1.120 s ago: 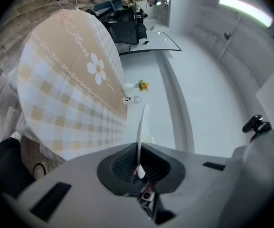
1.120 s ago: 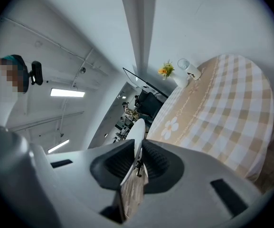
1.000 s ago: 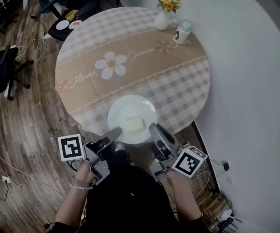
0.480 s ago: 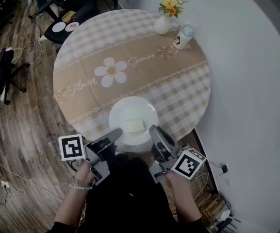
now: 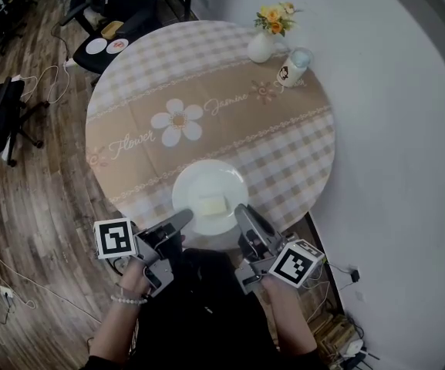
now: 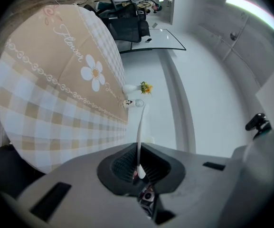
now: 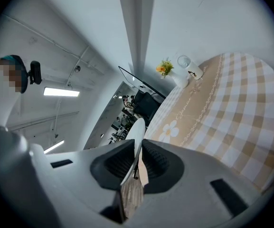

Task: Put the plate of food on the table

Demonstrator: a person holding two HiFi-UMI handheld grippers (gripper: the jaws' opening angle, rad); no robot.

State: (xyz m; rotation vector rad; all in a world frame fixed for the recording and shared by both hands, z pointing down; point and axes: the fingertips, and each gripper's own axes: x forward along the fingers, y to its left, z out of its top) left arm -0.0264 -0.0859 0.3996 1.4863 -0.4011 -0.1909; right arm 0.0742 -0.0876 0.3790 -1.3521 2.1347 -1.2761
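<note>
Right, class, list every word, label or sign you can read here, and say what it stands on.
"Flower": on the tablecloth, left of the daisy.
"Jasmine": same tablecloth, right of the daisy.
Mug print: too small to read.

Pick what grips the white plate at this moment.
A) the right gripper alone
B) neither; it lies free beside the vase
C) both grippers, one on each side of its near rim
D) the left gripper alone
C: in the head view the left gripper and the right gripper each meet the plate at its near rim, and each gripper view shows the thin white rim pinched between that gripper's jaws.
</note>
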